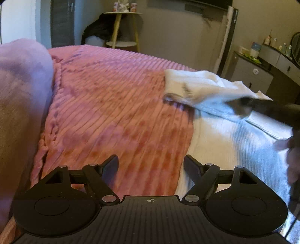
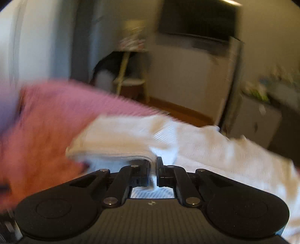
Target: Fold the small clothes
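- Garment position: the white ribbed garment [image 1: 225, 131] lies on the right part of the pink ribbed blanket [image 1: 112, 112] that covers the bed; part of it is doubled over toward the far side, forming a raised fold.
- Left gripper [image 1: 151, 165]: you see its jaws standing wide apart with nothing between them — it hovers over the blanket just beside the near left edge of the garment.
- Right gripper [image 2: 153, 167]: its jaws are closed together on a white edge of the garment, which runs up between the fingers and bends away to the left as a lifted hem.
- In the left wrist view, you see the right gripper as a dark blurred shape reaching in from the right edge, with cloth raised at its tip.
- Right wrist view — heavily blurred; fine detail of the cloth cannot be read.
- Background: a round side table [image 1: 122, 14] stands beyond the bed.
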